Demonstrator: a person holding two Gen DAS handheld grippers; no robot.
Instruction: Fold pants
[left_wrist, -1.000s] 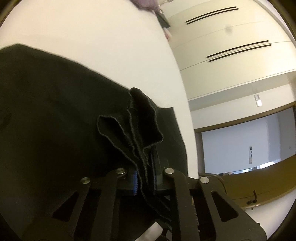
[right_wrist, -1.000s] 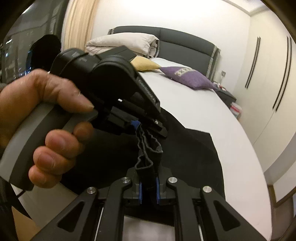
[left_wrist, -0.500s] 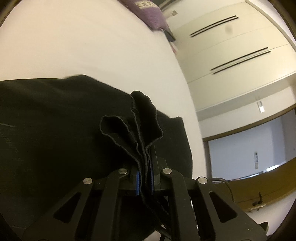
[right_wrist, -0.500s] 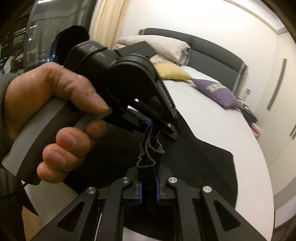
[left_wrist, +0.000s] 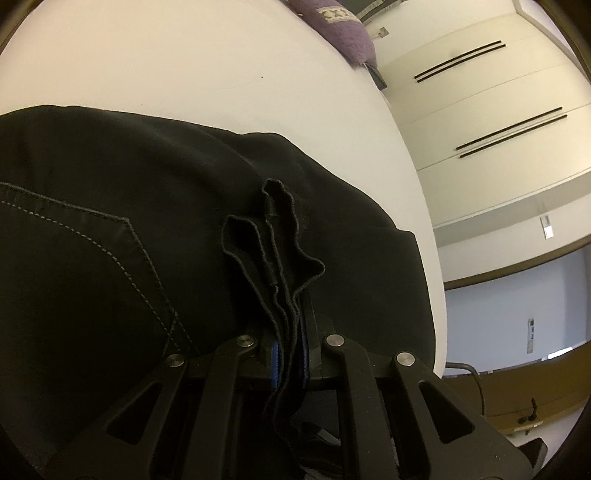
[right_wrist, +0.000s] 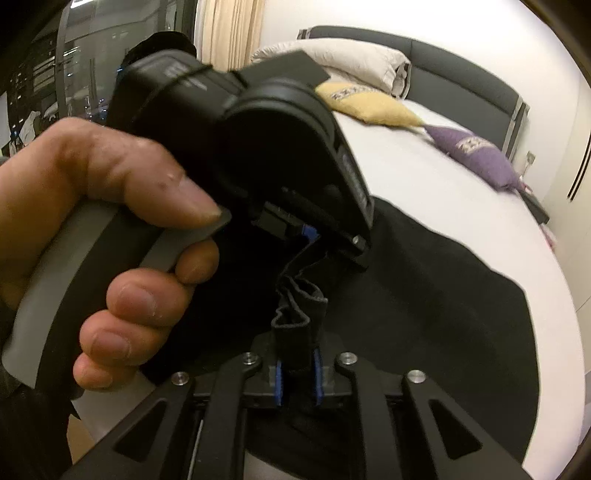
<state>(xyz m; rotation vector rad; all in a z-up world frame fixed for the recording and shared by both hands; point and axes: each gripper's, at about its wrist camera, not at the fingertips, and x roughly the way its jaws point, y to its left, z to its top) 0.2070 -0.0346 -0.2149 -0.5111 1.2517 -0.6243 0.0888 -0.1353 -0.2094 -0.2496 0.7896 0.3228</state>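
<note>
Black pants (left_wrist: 110, 236) lie spread on the white bed (left_wrist: 184, 66), with a stitched pocket showing at the left. My left gripper (left_wrist: 290, 354) is shut on a bunched hem edge of the pants. My right gripper (right_wrist: 298, 380) is shut on another bunched edge of the same pants (right_wrist: 443, 295). In the right wrist view the left gripper (right_wrist: 314, 236) and the hand holding it fill the left side, close above my right gripper, with a short strip of fabric between the two.
A purple pillow (right_wrist: 476, 155), a yellow pillow (right_wrist: 369, 107) and a folded duvet (right_wrist: 332, 59) lie at the dark headboard (right_wrist: 461, 70). White wardrobe doors (left_wrist: 498, 110) stand to the right. A dark window (right_wrist: 55, 74) is at the left.
Both grippers moved forward over the pants toward the head of the bed, still holding the edges. The left gripper has come closer to the right one.
</note>
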